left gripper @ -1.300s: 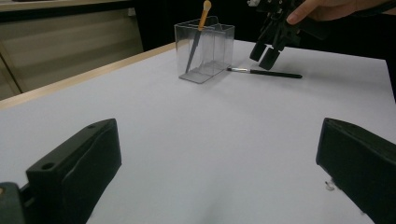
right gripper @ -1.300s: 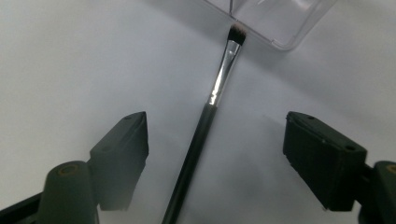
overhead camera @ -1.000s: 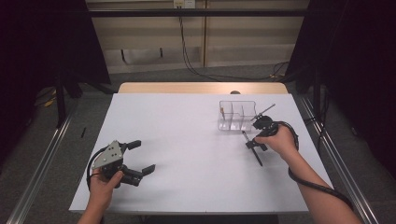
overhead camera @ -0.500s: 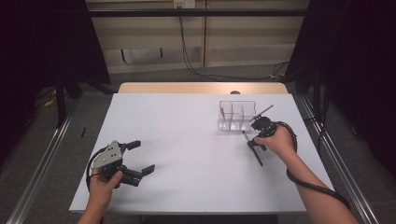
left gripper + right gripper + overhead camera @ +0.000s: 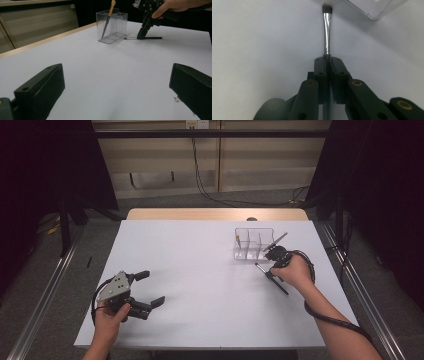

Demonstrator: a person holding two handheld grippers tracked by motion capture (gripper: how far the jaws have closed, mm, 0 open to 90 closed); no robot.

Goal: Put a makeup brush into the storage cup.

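A slim black-handled brush [image 5: 273, 281] lies on the white table [image 5: 210, 270], just in front of a clear plastic organizer [image 5: 254, 245]. My right gripper [image 5: 270, 268] points down at the brush. Its jaws have just been closing and now pinch the brush below its silver ferrule [image 5: 326, 32], bristles [image 5: 327, 7] pointing toward the organizer [image 5: 377, 7]. An orange-tipped stick [image 5: 108, 21] leans inside the organizer [image 5: 112, 27]. My left gripper [image 5: 150, 288] rests open at the near left with nothing between its fingers [image 5: 40, 92]. The left gripper view shows the right gripper [image 5: 141, 37] on the brush [image 5: 150, 38].
The table's wooden far edge [image 5: 215, 214] runs behind the organizer. Metal rails [image 5: 45, 290] flank the table on both sides, and cables [image 5: 210, 190] lie on the floor beyond it. Bare white tabletop spans the space between the two hands.
The right gripper's jaws have come together on the brush and the hand has barely shifted. The left hand and its gripper have stayed put.
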